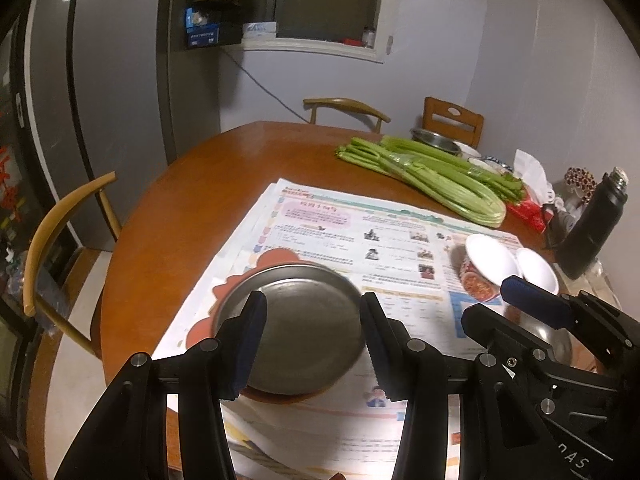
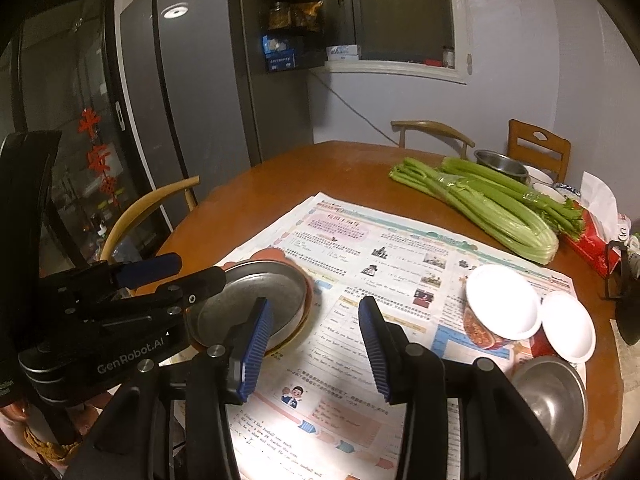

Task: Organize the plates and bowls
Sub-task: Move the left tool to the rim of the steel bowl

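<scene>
A steel plate (image 1: 296, 320) rests on an orange scalloped plate (image 1: 280, 258) on the newspaper. My left gripper (image 1: 314, 340) is open, its fingers on either side of the steel plate just above it. The same stack shows in the right wrist view (image 2: 256, 300), with the left gripper (image 2: 176, 276) over its left edge. My right gripper (image 2: 316, 348) is open and empty above the newspaper, right of the stack. A patterned bowl with white inside (image 2: 500, 308), a small white bowl (image 2: 568, 324) and a steel bowl (image 2: 552, 400) sit at the right.
Newspaper (image 2: 380, 260) covers the near part of the round wooden table (image 2: 320, 168). Celery (image 2: 488, 204), a steel bowl (image 2: 500, 164) and small dishes lie at the back right. A black flask (image 1: 592, 228) stands at the right. Chairs ring the table.
</scene>
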